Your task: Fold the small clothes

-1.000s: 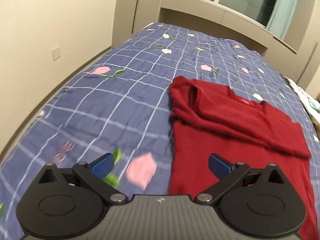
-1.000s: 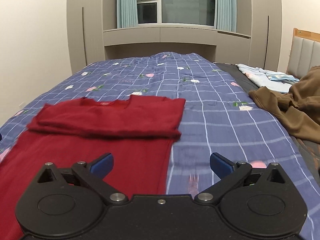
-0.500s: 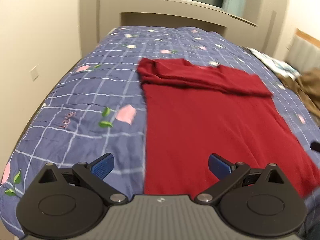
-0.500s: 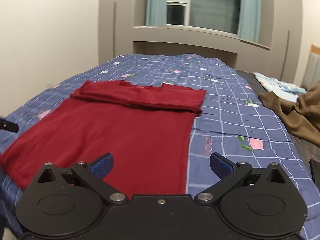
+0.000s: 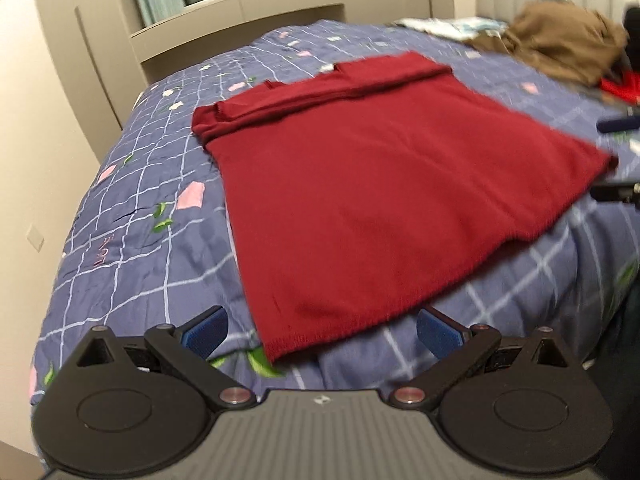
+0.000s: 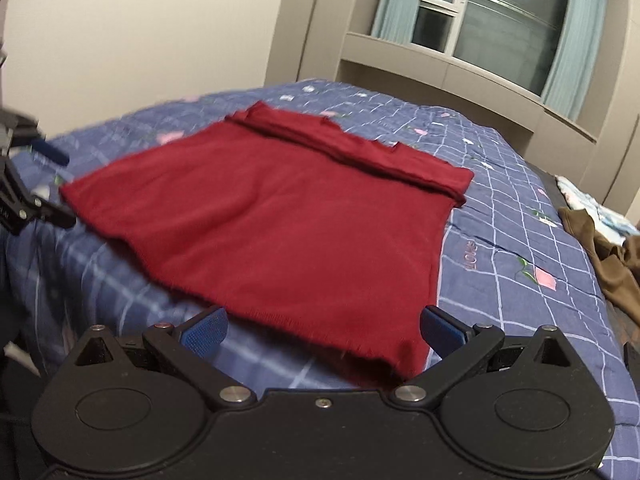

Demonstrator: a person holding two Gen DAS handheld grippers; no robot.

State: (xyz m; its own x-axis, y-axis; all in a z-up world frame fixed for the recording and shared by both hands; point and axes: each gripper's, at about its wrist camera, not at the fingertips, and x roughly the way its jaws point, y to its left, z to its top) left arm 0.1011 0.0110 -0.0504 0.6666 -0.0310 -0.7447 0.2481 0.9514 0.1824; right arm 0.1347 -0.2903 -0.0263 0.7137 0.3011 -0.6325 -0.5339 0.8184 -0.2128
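A dark red sweater (image 5: 372, 184) lies flat on the bed, its sleeves folded across the far top edge. It also shows in the right wrist view (image 6: 288, 220). My left gripper (image 5: 322, 330) is open and empty, just before the sweater's near left hem corner. My right gripper (image 6: 322, 330) is open and empty, just before the near right hem corner. The right gripper shows at the right edge of the left wrist view (image 5: 616, 160); the left gripper shows at the left edge of the right wrist view (image 6: 28, 184).
The bed has a blue checked quilt (image 5: 132, 240) with pink flowers. A brown garment (image 5: 560, 44) and light blue clothes (image 5: 444, 24) lie at the far right; the brown garment also shows in the right wrist view (image 6: 612, 264). A wall runs along the bed's left side.
Both grippers have drawn back and down to the sweater's near hem, left to the left corner and right to the right corner. Both stay open.
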